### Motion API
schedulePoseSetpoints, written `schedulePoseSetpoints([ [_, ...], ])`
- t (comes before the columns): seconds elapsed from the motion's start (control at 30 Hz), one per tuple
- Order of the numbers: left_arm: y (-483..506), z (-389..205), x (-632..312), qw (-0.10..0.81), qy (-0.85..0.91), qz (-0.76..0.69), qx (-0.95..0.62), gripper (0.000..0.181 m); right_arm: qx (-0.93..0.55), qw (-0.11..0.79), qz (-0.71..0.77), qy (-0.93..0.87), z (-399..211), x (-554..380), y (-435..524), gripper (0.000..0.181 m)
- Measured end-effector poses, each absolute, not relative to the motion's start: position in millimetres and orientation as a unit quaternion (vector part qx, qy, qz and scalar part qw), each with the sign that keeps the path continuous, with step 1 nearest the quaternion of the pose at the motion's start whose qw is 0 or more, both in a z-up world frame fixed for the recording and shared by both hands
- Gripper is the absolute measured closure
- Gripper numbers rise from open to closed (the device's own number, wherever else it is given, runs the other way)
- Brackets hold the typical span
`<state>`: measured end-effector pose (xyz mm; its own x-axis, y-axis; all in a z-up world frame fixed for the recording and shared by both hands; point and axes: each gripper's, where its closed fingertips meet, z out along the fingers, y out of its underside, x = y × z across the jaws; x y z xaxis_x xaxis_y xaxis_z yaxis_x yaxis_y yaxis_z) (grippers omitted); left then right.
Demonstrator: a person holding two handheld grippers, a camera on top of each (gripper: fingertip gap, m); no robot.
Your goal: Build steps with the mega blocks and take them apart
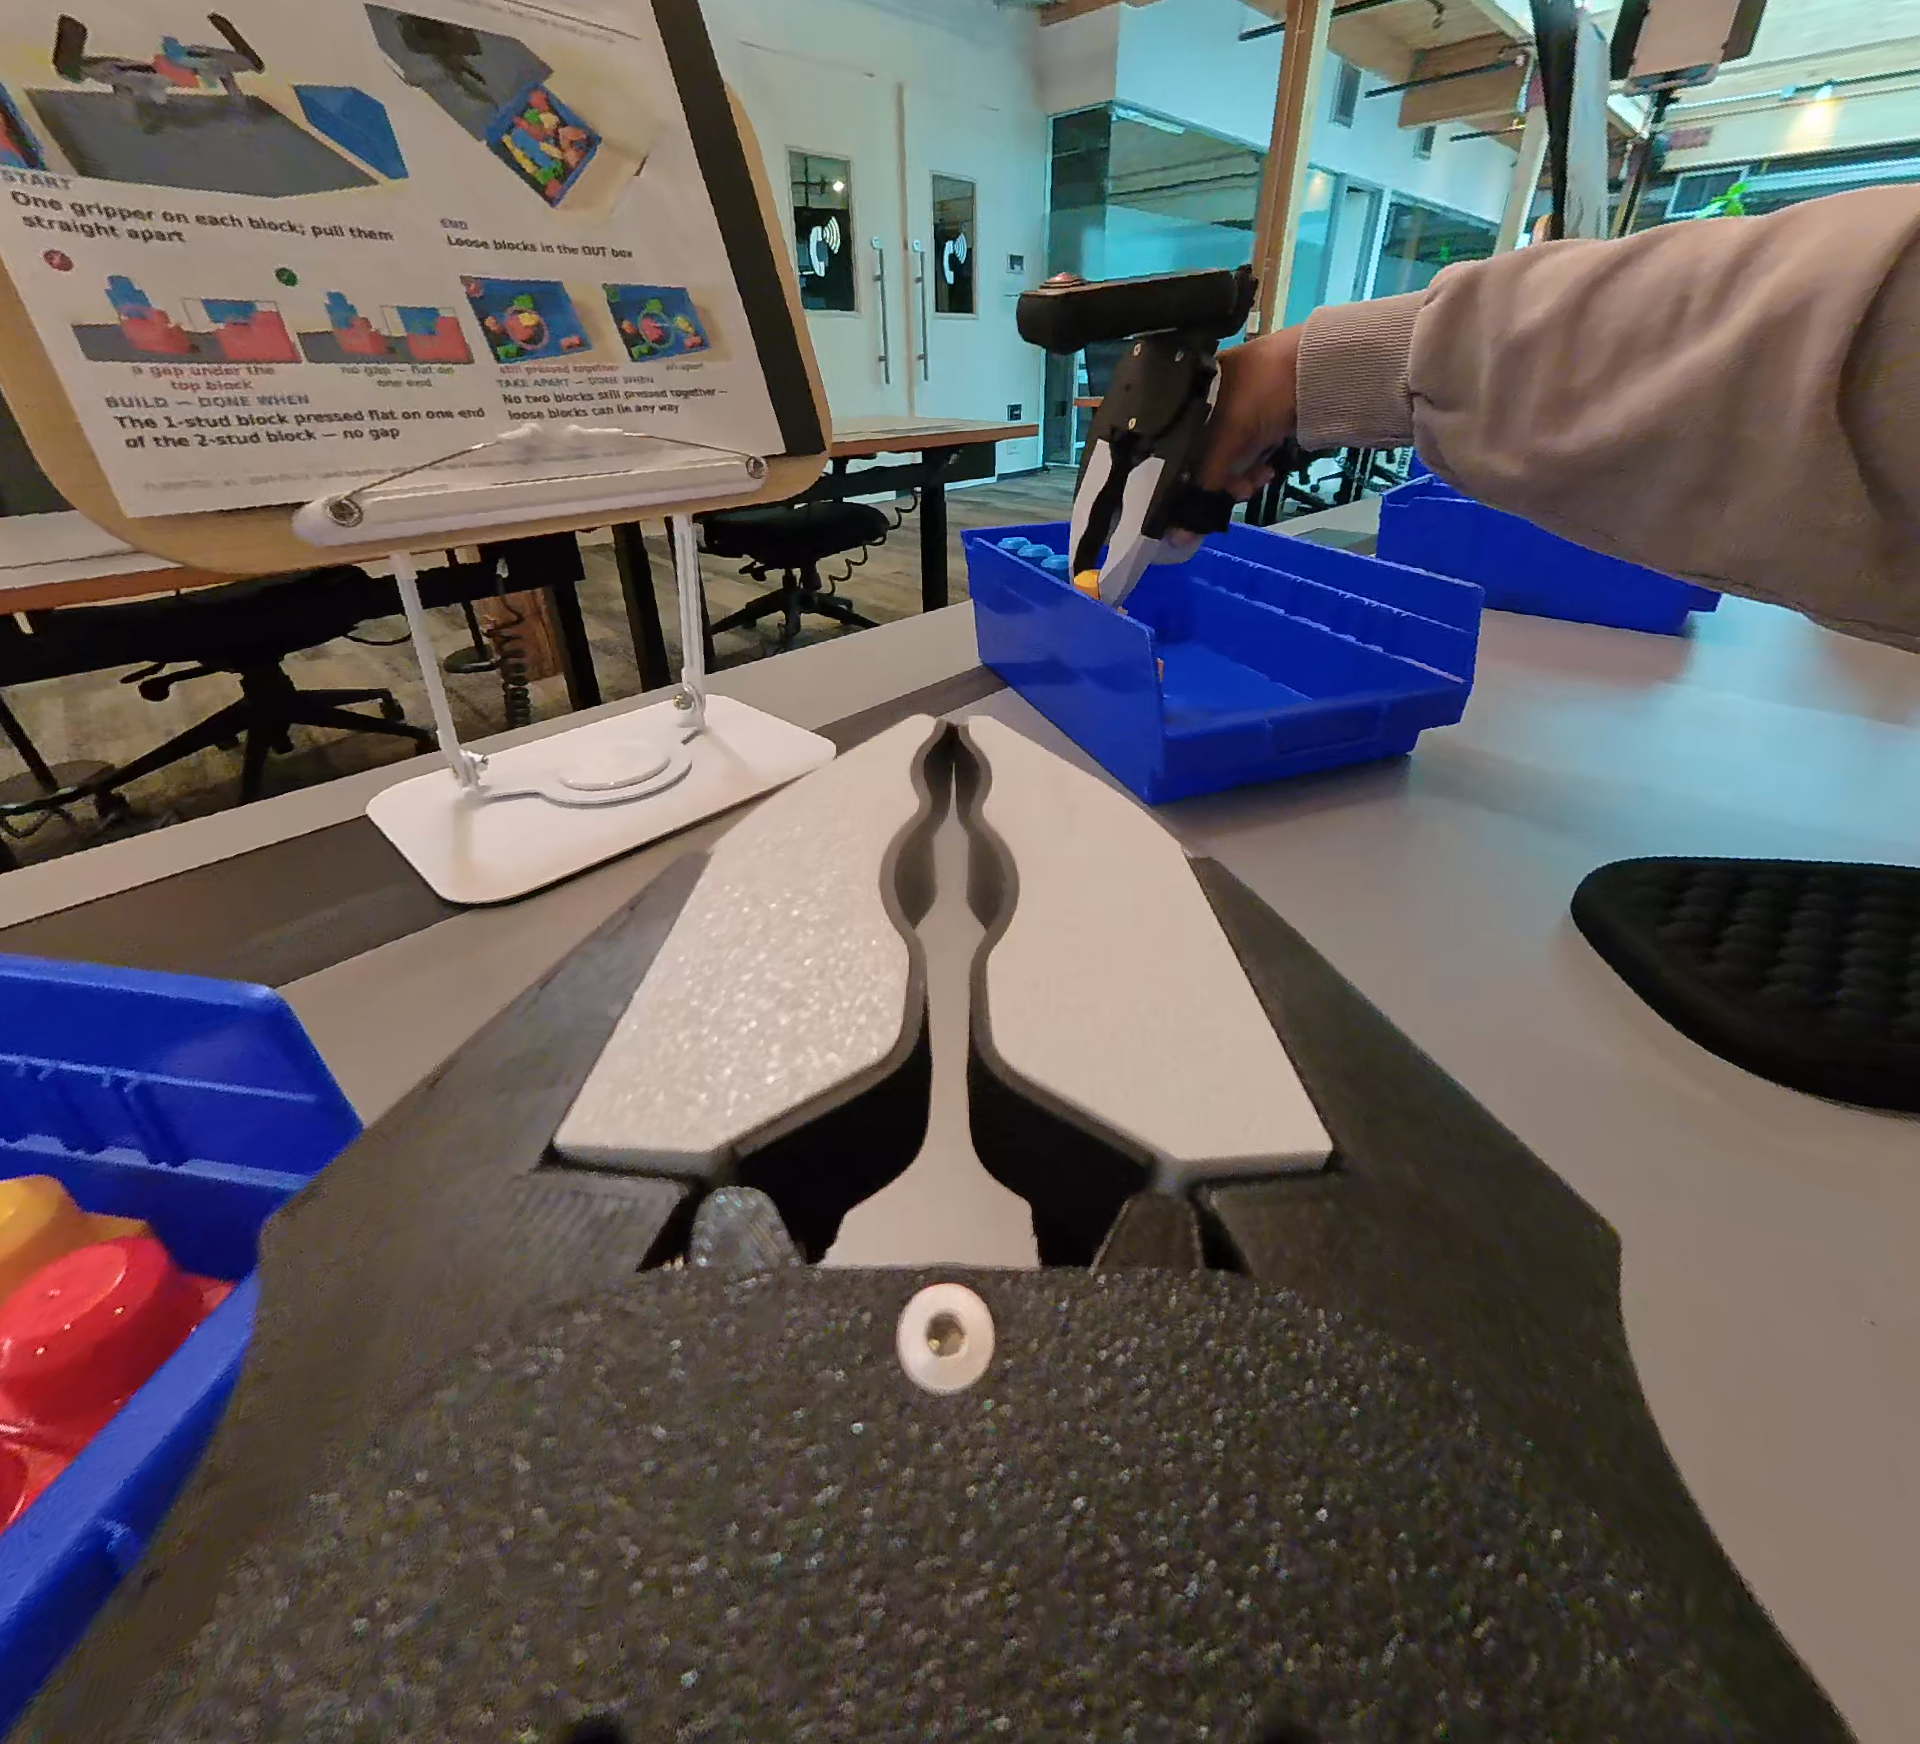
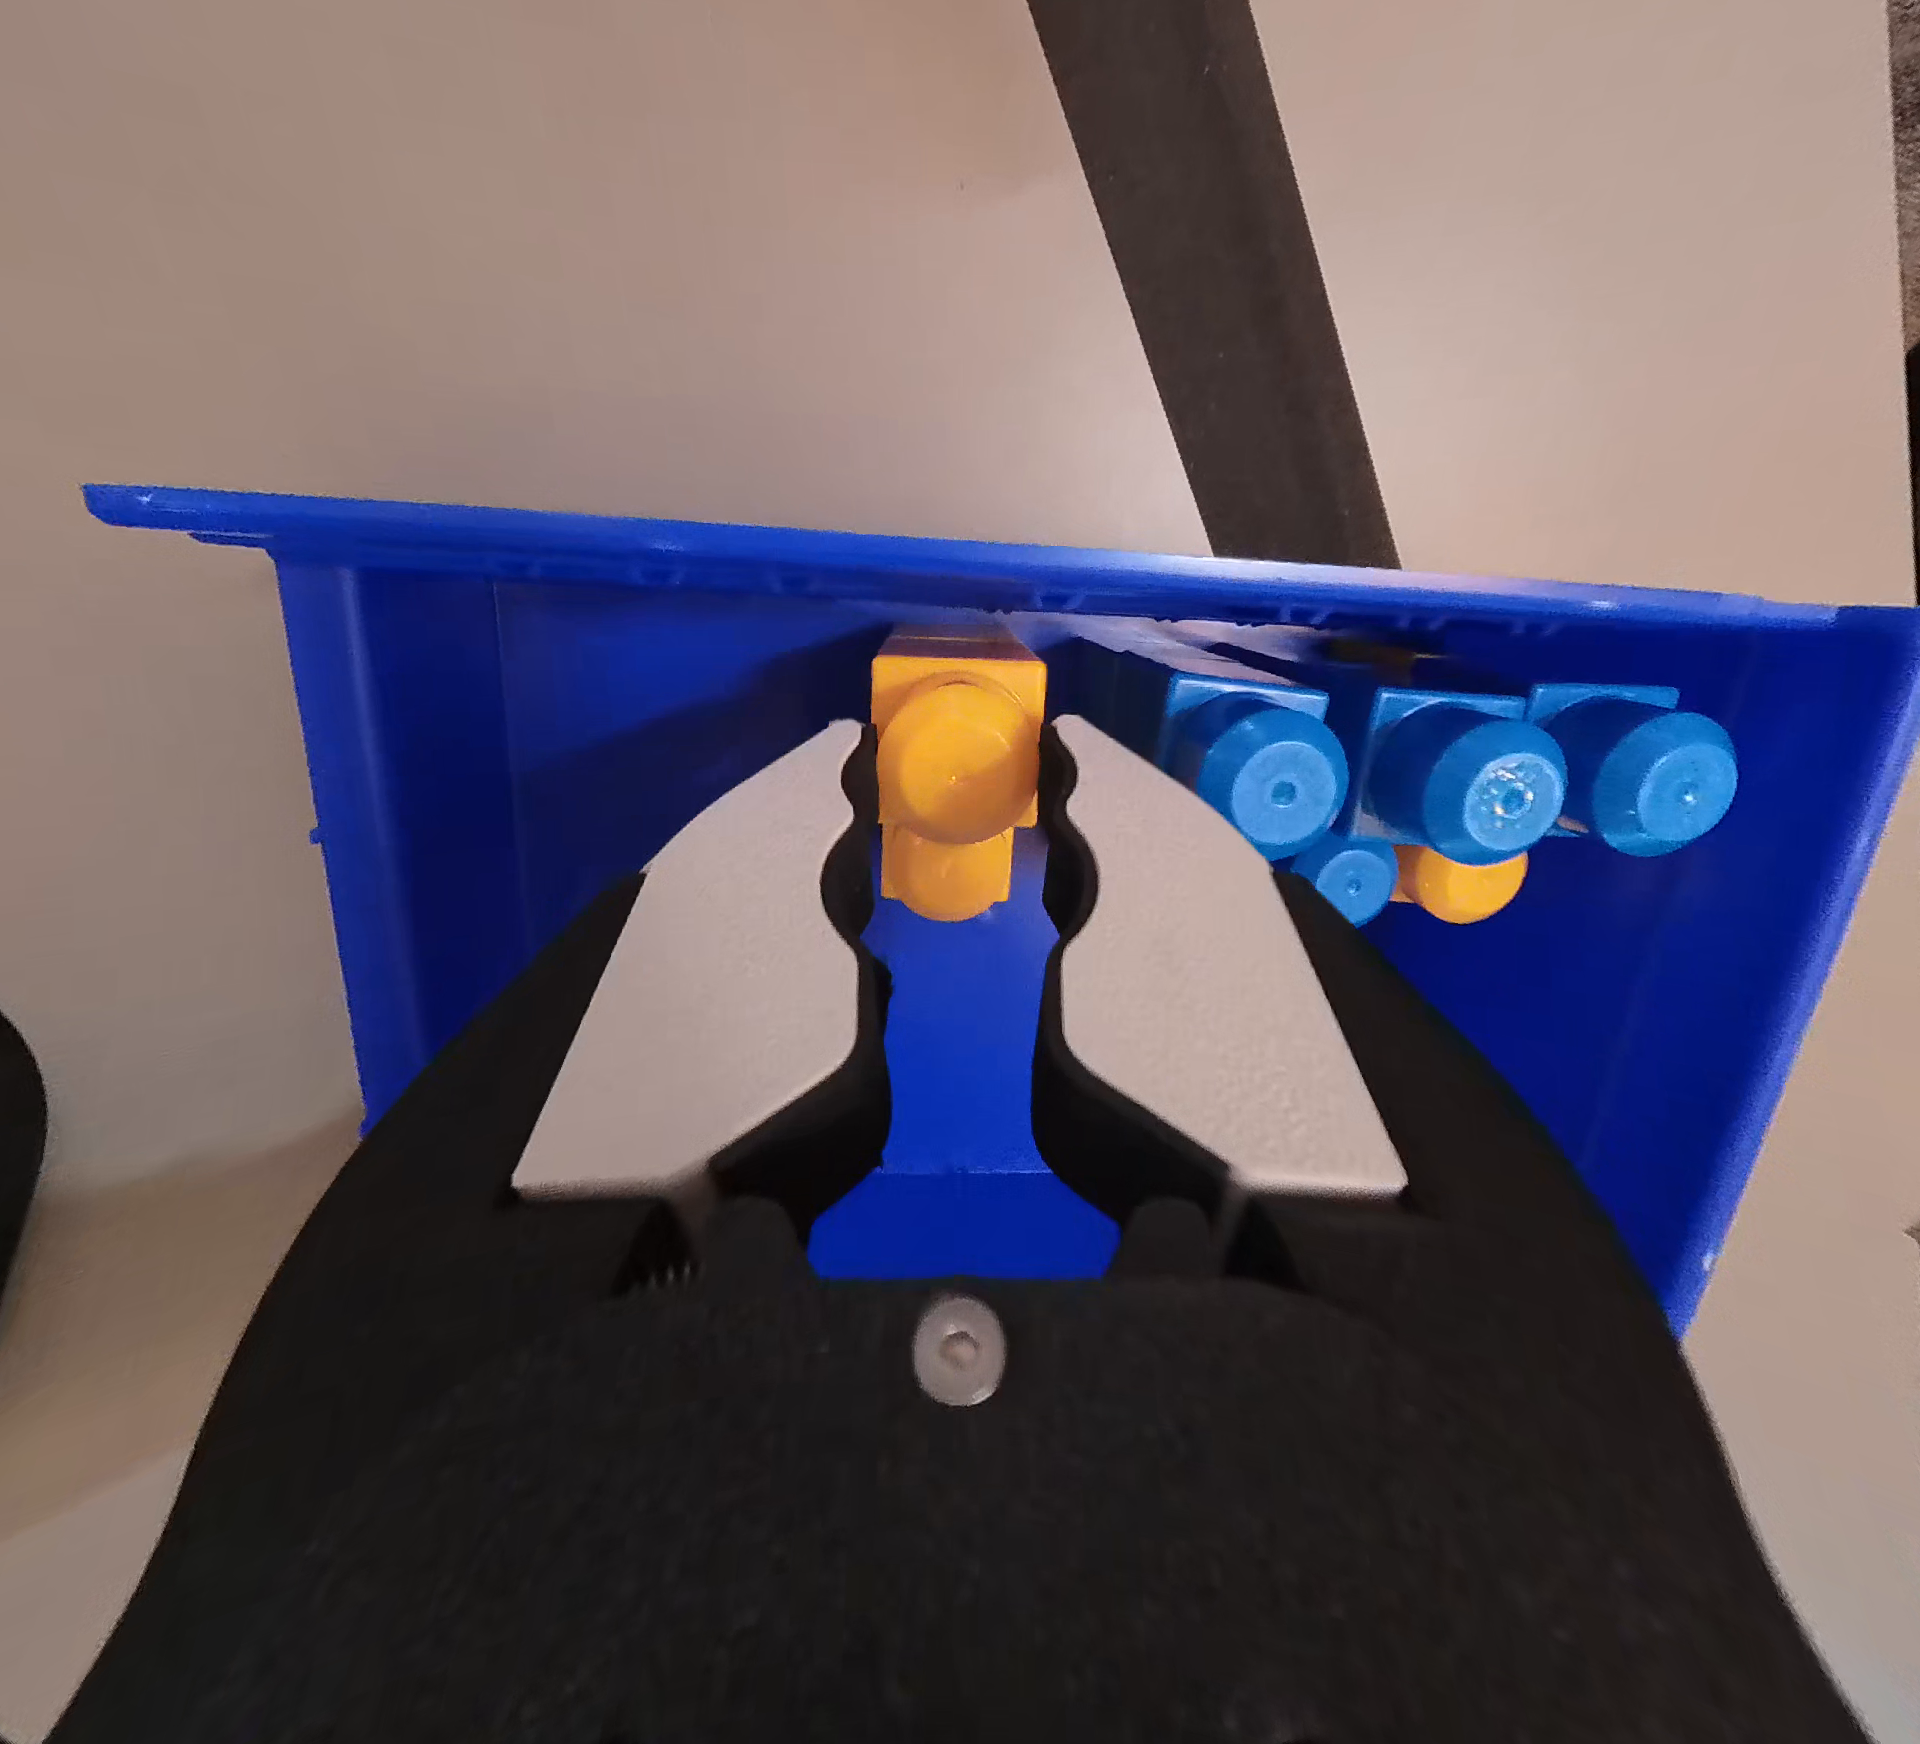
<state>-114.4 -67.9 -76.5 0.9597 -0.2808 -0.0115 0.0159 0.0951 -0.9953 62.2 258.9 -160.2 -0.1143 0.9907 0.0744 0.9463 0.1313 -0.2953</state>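
The right gripper [image 2: 954, 764] is clamping an orange block [image 2: 956, 759] at its fingertips, inside the blue bin [image 2: 727, 541] against the far wall. This is judged to be either a pickup or a placement. The block's studs are facing the camera, its long axis lying along the fingers. Blue blocks [image 2: 1455, 785] are sitting just beside it. The left gripper [image 1: 954, 738] is hovering over the table [image 1: 1558, 811], pinched together on nothing.

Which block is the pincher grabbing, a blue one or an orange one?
The orange block at the bin's back wall. The right gripper's fingertips sit on both its sides, while the blue blocks stand untouched beside it.
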Motion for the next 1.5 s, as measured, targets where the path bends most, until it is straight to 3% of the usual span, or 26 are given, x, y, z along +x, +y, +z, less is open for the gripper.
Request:
schedulePoseSetpoints([
  [0.4, -66.2, -81.6, -109.5, 0.724, 0.108, -0.106, -0.673, 0.181, -0.672, 0.174, 0.098, -0.714, -159.6, 60.9, 274.6, 0.151],
  [0.5, -66.2, -82.0, -111.2, 0.724, 0.104, -0.106, -0.674, 0.181, -0.668, 0.188, 0.125, -0.709, -145.9, 59.7, 265.8, 0.139],
  [0.63, -65.7, -81.1, -119.0, 0.725, 0.090, -0.102, -0.675, 0.181, -0.639, 0.286, 0.220, -0.679, -97.1, 45.7, 235.4, 0.137],
  [0.83, -65.6, -78.6, -148.6, 0.728, 0.046, -0.073, -0.680, 0.181, -0.585, 0.464, 0.370, -0.553, -42.8, 32.8, 148.4, 0.149],
  [1.0, -68.1, -68.9, -207.7, 0.730, -0.028, -0.010, -0.683, 0.181, -0.599, 0.507, 0.425, -0.450, -74.8, 31.8, 85.9, 0.181],
  [1.07, -67.5, -62.9, -236.6, 0.722, -0.058, 0.014, -0.689, 0.181, -0.596, 0.506, 0.439, -0.442, -90.8, 28.0, 69.3, 0.181],
  [1.27, -43.8, -56.4, -333.1, 0.639, -0.122, 0.132, -0.748, 0.166, -0.583, 0.489, 0.455, -0.463, -109.1, 19.5, 51.1, 0.181],
  [1.5, -9.8, -140.5, -396.5, 0.440, -0.190, 0.109, -0.871, 0.144, -0.579, 0.453, 0.474, -0.484, -122.8, 19.2, 35.0, 0.181],
])
